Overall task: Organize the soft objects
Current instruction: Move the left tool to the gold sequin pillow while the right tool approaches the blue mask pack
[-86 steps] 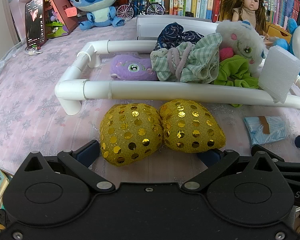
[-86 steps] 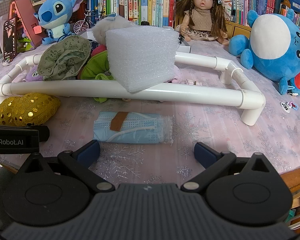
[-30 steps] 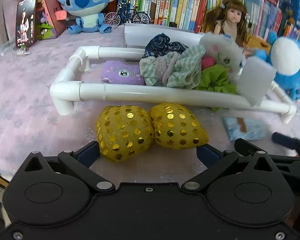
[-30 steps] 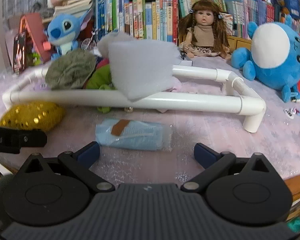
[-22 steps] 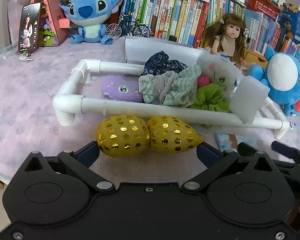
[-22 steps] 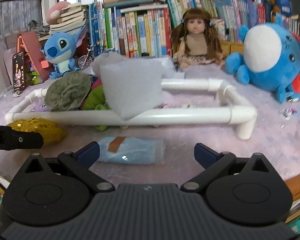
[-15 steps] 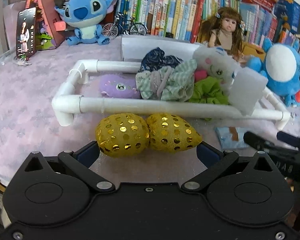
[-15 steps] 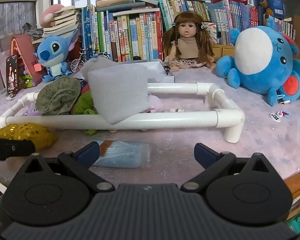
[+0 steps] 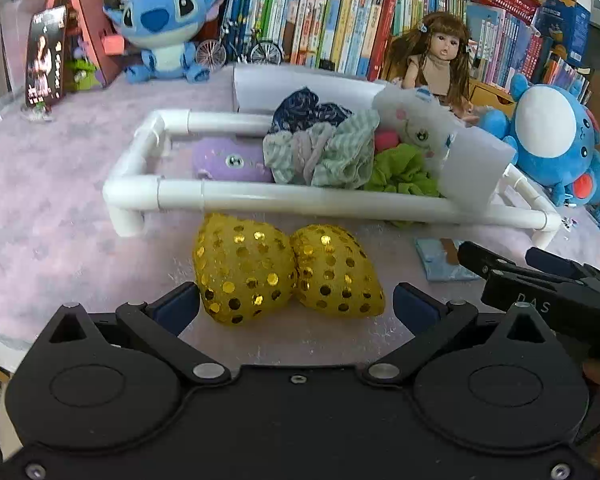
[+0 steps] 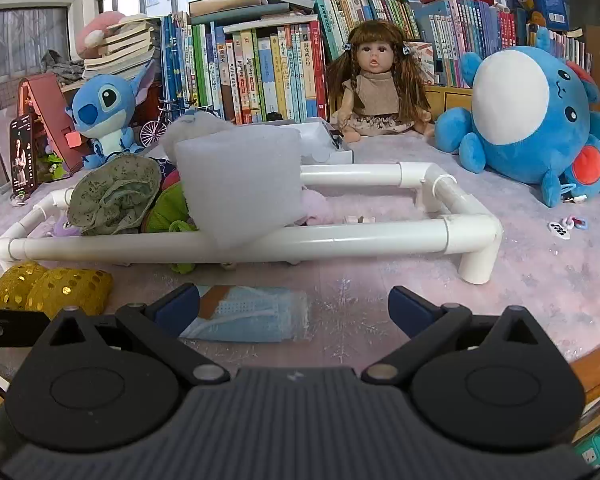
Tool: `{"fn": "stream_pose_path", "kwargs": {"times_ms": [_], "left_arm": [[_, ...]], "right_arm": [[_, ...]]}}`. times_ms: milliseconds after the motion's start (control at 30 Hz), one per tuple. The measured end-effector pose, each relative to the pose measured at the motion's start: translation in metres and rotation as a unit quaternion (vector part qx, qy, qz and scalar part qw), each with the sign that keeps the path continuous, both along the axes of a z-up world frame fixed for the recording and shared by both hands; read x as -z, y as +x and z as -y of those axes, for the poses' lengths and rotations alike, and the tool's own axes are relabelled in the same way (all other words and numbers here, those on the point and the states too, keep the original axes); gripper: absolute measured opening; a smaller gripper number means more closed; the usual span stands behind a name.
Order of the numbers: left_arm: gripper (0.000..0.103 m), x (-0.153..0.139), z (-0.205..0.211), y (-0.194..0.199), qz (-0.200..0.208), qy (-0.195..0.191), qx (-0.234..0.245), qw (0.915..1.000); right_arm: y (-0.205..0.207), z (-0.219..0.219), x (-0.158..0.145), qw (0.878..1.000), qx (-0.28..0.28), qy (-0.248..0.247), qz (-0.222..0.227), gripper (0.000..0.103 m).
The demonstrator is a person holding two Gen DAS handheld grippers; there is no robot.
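A gold sequined soft piece with two lobes [image 9: 284,268] lies on the pink cloth just in front of my left gripper [image 9: 296,306], which is open around its near end without touching it. The same gold piece [image 10: 48,286] shows at the far left of the right wrist view. A blue face mask in clear wrap [image 10: 248,316] lies between the fingers of my open right gripper [image 10: 294,306]. Behind both stands a white pipe frame [image 9: 300,200] holding a purple plush [image 9: 224,160], crumpled cloths [image 9: 324,152], a green cloth [image 9: 400,172] and a white foam block [image 10: 240,184].
A blue Stitch plush [image 9: 164,36], a phone on a stand [image 9: 44,60], a doll [image 10: 376,88] and a big blue plush [image 10: 528,120] line the back, before a row of books. A white box [image 10: 320,144] sits behind the frame. The table's wooden edge [image 10: 596,364] runs at right.
Both grippers pulled back and rose, then the left came in close to the gold piece again. The right gripper's view now sits lower and nearer the mask. Nothing was taken hold of.
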State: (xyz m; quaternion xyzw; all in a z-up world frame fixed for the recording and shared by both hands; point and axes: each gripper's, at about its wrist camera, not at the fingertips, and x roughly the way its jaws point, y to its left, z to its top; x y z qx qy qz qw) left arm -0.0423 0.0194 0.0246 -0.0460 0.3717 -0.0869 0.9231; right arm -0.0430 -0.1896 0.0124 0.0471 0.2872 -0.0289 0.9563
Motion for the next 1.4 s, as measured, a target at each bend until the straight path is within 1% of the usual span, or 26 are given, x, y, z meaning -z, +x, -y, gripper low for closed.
{"fn": "stream_pose_path", "kwargs": {"times_ms": [133, 267, 600, 700, 833, 967, 1067, 1100, 1167, 1200, 1267, 1300, 1367, 1400], "left_arm": [[0.103, 0.001, 0.005, 0.0, 0.018, 0.016, -0.014, 0.9996], [0.103, 0.006, 0.01, 0.007, 0.027, 0.037, -0.025, 0.9986], [0.103, 0.016, 0.016, 0.014, 0.038, 0.046, -0.028, 0.9978], [0.103, 0.018, 0.016, 0.017, 0.036, 0.051, -0.033, 0.9975], [0.103, 0.021, 0.019, 0.021, 0.033, 0.057, -0.038, 0.9971], [0.103, 0.024, 0.024, 0.024, 0.036, 0.075, -0.034, 0.996], [0.103, 0.023, 0.025, 0.023, 0.04, 0.072, -0.032, 0.9961], [0.101, 0.023, 0.024, 0.023, 0.041, 0.07, -0.031, 0.9962], [0.091, 0.022, 0.022, 0.022, 0.044, 0.066, -0.022, 0.9966], [0.089, 0.021, 0.021, 0.021, 0.046, 0.065, -0.021, 0.9966], [0.08, 0.019, 0.019, 0.019, 0.048, 0.063, -0.018, 0.9967], [0.078, 0.018, 0.019, 0.018, 0.049, 0.063, -0.017, 0.9967], [0.07, 0.016, 0.018, 0.016, 0.052, 0.066, -0.015, 0.9964], [0.069, 0.015, 0.017, 0.015, 0.055, 0.067, -0.014, 0.9962]], "right_arm": [[-0.001, 0.0, -0.001, 1.0, 0.001, -0.007, 0.001, 0.103], [-0.003, 0.0, -0.003, 1.0, 0.001, -0.016, 0.003, 0.103], [-0.004, 0.004, -0.003, 1.0, 0.009, -0.02, 0.003, 0.103], [-0.004, 0.004, -0.002, 1.0, 0.01, -0.019, 0.002, 0.103], [-0.003, 0.002, 0.0, 1.0, 0.004, -0.022, -0.001, 0.103], [-0.002, -0.002, 0.001, 1.0, -0.003, -0.028, -0.003, 0.103], [-0.002, -0.004, 0.002, 1.0, -0.006, -0.028, -0.007, 0.103], [-0.003, -0.004, 0.002, 1.0, -0.007, -0.026, -0.008, 0.103], [-0.003, -0.004, 0.002, 1.0, -0.009, -0.024, -0.009, 0.103], [-0.003, -0.005, 0.002, 1.0, -0.011, -0.024, -0.009, 0.103], [-0.001, -0.007, 0.002, 0.999, -0.018, -0.024, -0.011, 0.103], [-0.001, -0.009, 0.002, 0.999, -0.024, -0.025, -0.01, 0.103], [0.0, -0.015, 0.002, 0.999, -0.031, -0.033, -0.007, 0.103], [0.001, -0.018, 0.003, 0.999, -0.036, -0.04, -0.006, 0.103]]}}
